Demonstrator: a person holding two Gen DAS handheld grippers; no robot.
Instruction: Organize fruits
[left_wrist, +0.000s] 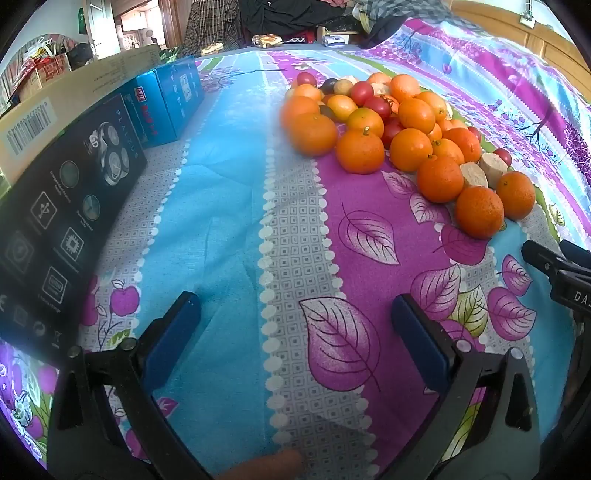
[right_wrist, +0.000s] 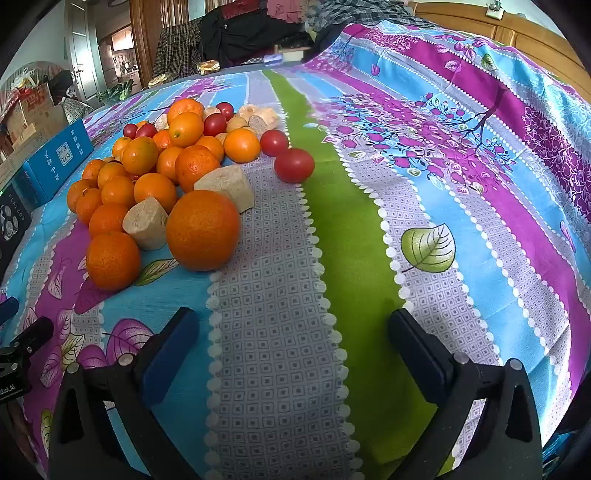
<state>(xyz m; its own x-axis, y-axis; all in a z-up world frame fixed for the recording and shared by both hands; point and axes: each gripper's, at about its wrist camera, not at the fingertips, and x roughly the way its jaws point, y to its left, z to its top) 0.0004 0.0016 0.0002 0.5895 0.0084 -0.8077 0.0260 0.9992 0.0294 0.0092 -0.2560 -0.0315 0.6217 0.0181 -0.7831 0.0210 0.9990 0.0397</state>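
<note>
A heap of fruit lies on a patterned cloth: several oranges (left_wrist: 360, 151) (right_wrist: 202, 229), red tomatoes (left_wrist: 362, 92) (right_wrist: 294, 165), yellow fruits (left_wrist: 341, 107) and beige cut chunks (left_wrist: 493, 165) (right_wrist: 146, 222). In the left wrist view the heap is ahead and to the right of my left gripper (left_wrist: 295, 317), which stands open over bare cloth. In the right wrist view the heap is ahead and to the left of my right gripper (right_wrist: 293, 332), also open with nothing between its fingers. The right gripper's tip (left_wrist: 554, 266) shows at the left view's right edge.
A dark printed box (left_wrist: 62, 206), blue boxes (left_wrist: 166, 99) and a cardboard carton (left_wrist: 66, 96) line the cloth's left side. The cloth rises over something at the right (right_wrist: 480, 92). Clothing and furniture stand beyond the far edge.
</note>
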